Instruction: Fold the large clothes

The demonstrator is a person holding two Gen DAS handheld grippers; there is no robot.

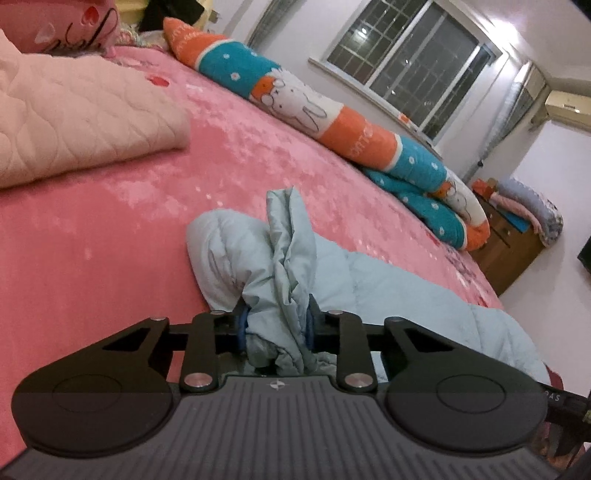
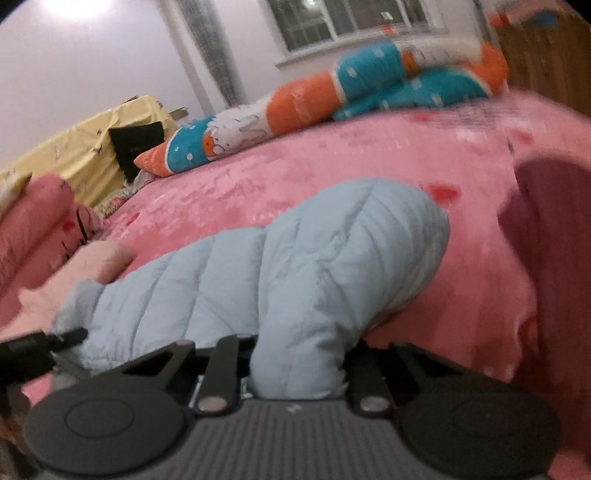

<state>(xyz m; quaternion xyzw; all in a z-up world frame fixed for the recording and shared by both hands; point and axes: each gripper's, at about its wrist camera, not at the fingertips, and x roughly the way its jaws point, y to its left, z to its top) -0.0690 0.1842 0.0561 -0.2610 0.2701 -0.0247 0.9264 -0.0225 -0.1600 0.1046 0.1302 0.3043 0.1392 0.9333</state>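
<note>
Jacket [image 2: 303, 266], pale blue and quilted, is lying on the pink bedspread [image 1: 110, 236] near the bed's near edge, with both grippers gripping it. The bed is carrying everything: a folded peach quilt [image 1: 74, 122] is sitting toward the head end, and a long orange-and-teal bolster [image 1: 314, 103] is running along the far edge under the window [image 1: 406, 62]. A pink pillow [image 1: 66, 33] is resting at the far head corner. A wooden cabinet [image 1: 509, 236] is standing off the foot end.

Left gripper [image 1: 275, 328] is clamping a bunched fold of the jacket's fabric, jaws drawn narrow on it. Right gripper [image 2: 299, 365] is pinching a thick quilted portion, jaws set wider round the padding. The right wrist view is blurred, so the exact part held cannot be told.

Assessment: the step in hand appears to be carrying a gripped part over for a fold. To do it well, both grips should be travelling together and level, keeping the fabric taut between them so the padding is not rumpling, and laying it down flat before releasing.

Clearance: broad open bedspread is lying between the jacket and the bolster, giving ample room toward the far edge. The peach quilt is sitting well apart from the jacket. The near edge is close under the grippers, so any drag toward it is risking the jacket sliding off.
</note>
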